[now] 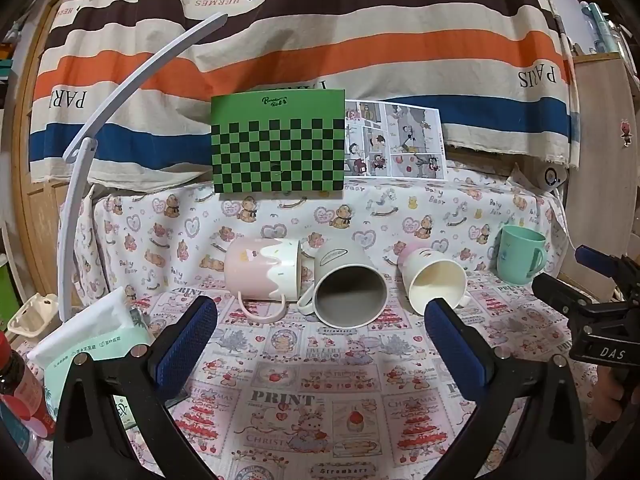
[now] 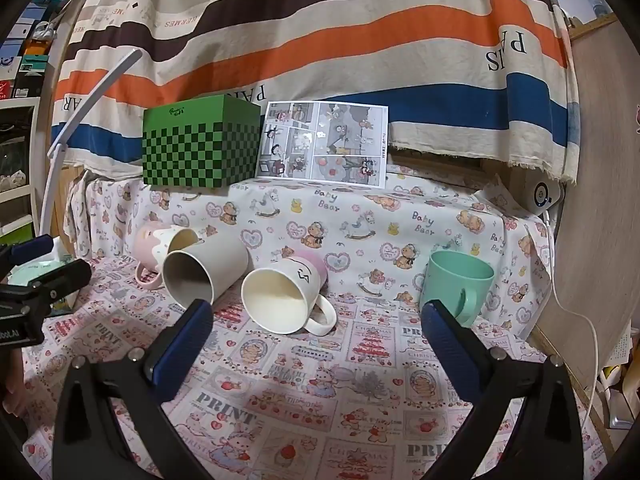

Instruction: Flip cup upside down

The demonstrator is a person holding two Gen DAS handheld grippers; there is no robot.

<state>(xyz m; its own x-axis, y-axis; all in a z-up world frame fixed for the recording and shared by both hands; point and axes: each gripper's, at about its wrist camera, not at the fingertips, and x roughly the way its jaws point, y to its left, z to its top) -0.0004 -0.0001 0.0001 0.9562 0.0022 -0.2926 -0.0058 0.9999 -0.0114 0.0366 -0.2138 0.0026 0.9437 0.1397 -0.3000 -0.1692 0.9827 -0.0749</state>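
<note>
Printed tablecloth (image 1: 320, 392) holds three tipped mugs; left tool (image 1: 320, 316) and right tool (image 2: 316, 316) gape empty.

Mugs, total: four, all on the printed tablecloth (image 1: 312, 400).
Mugs on their side: three, namely the pink drip-glaze mug (image 1: 262, 270), the grey mug (image 1: 348, 284) and the white mug with pink base (image 1: 434, 280).
Mugs upright: one, the mint green mug (image 1: 520, 254).
Green checkered boxes: one (image 1: 278, 148).
Comic sheets: one (image 1: 394, 144), propped just beside the box.
Striped cloths: one (image 1: 320, 40), hung behind.
White curved lamp arms: one (image 1: 120, 92).
Tissue packs: one (image 1: 92, 340).
Red-labelled bottles: one (image 1: 20, 392).
Grippers: two, the left gripper (image 1: 320, 316) and the right gripper (image 2: 316, 320), each with two blue-padded fingers.
</note>
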